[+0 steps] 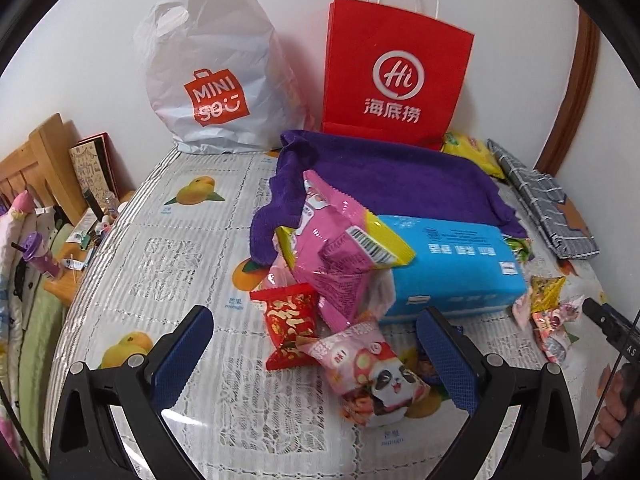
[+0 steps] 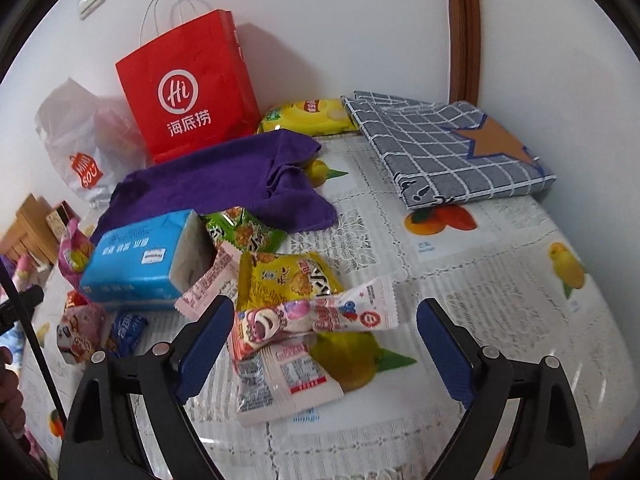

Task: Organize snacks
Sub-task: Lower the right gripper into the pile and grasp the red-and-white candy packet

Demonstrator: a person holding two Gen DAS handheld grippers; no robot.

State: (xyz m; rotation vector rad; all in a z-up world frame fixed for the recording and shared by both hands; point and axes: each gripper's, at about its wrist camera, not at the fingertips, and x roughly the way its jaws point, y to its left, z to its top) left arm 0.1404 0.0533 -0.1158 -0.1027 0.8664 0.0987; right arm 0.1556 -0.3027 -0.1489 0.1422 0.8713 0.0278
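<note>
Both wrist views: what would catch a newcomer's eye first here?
Probably the red paper bag standing against the wall at the back of the table, with the white plastic bag beside it. In front of them lies a purple cloth, and nearer still a blue tissue pack sits amid a heap of bright snack packets. The left gripper and right gripper both stand open over the packets, holding nothing.

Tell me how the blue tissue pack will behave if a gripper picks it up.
The blue tissue pack is probably light for its bulk: soft paper shows at its open end. Its glossy plastic wrap looks slippery and likely to dent under the jaws. The pink snack bag leans on it and may slide off when it is lifted.
</note>
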